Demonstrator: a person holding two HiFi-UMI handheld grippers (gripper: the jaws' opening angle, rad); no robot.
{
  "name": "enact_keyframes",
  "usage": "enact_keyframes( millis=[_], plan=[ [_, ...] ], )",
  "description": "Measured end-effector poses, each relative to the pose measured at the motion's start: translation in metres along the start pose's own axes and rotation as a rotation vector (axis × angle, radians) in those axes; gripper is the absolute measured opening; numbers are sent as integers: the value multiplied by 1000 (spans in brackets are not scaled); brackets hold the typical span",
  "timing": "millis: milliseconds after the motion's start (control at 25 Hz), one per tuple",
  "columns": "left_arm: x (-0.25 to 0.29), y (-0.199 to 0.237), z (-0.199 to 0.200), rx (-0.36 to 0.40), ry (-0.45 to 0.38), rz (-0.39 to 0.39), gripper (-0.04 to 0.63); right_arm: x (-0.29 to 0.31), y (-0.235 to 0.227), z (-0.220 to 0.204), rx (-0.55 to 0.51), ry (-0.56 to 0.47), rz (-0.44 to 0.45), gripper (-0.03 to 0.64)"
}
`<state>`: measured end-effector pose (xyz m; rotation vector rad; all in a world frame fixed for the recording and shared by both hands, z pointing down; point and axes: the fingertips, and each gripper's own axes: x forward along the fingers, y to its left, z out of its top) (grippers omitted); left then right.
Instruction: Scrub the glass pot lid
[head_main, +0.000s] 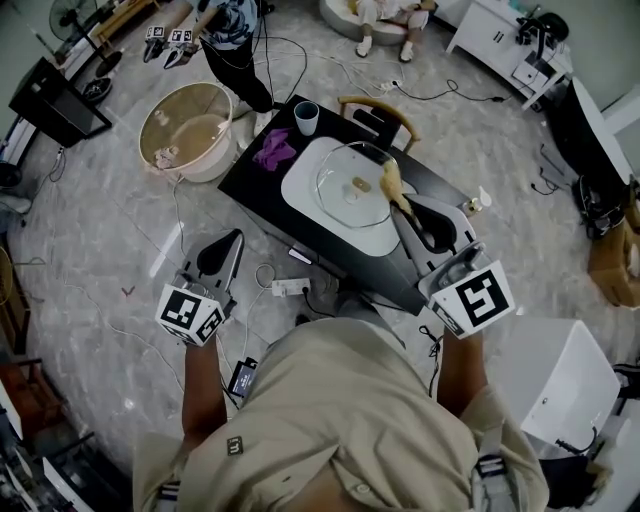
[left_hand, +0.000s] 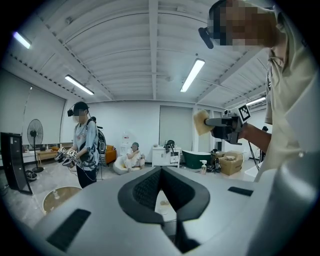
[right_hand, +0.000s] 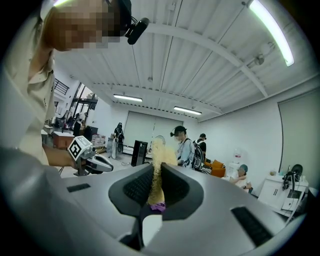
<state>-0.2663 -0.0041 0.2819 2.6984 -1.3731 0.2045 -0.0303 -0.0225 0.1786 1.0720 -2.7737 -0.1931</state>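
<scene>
The glass pot lid lies in a white tray on a black table. My right gripper is over the lid's right edge, shut on a yellow sponge. In the right gripper view the sponge stands up between the closed jaws. My left gripper hangs off the table's near left side, above the floor. Its jaws meet at the tip with nothing between them. From the left gripper view, the right gripper and the sponge show at upper right.
A purple cloth and a cup sit at the table's far end, with a chair behind it. A round tub stands on the floor to the left. Cables and a power strip lie near my feet. Another person stands beyond.
</scene>
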Motion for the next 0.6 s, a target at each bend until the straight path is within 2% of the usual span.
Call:
enact_keyframes(
  millis=[600],
  plan=[
    [2, -6, -3, -13, 6, -10, 14, 2, -1, -1, 22, 5, 10, 41]
  ],
)
